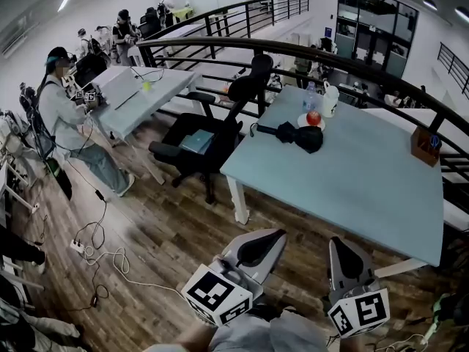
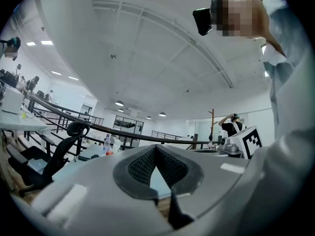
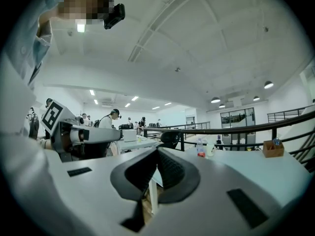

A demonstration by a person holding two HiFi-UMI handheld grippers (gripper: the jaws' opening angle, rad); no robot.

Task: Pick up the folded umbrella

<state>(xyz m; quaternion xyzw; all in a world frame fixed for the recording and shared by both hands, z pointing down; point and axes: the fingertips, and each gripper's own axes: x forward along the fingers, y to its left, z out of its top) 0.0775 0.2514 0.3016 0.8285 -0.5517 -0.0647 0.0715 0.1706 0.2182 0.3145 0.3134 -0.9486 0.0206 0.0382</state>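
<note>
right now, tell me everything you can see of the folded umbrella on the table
The folded umbrella is black and looks like soft fabric, bunched into a loose lump rather than wrapped tight. A short, straight dark handle end sticks out of it toward the left of the head view. It lies flat on the pale blue-green table, near the far side and just in front of a white plate holding something red. Whether it touches the plate cannot be told. Nothing else rests on it.

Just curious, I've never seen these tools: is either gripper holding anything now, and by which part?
Nothing is held. The left gripper and right gripper are both shut and empty; the folded umbrella lies untouched on the table.
</note>
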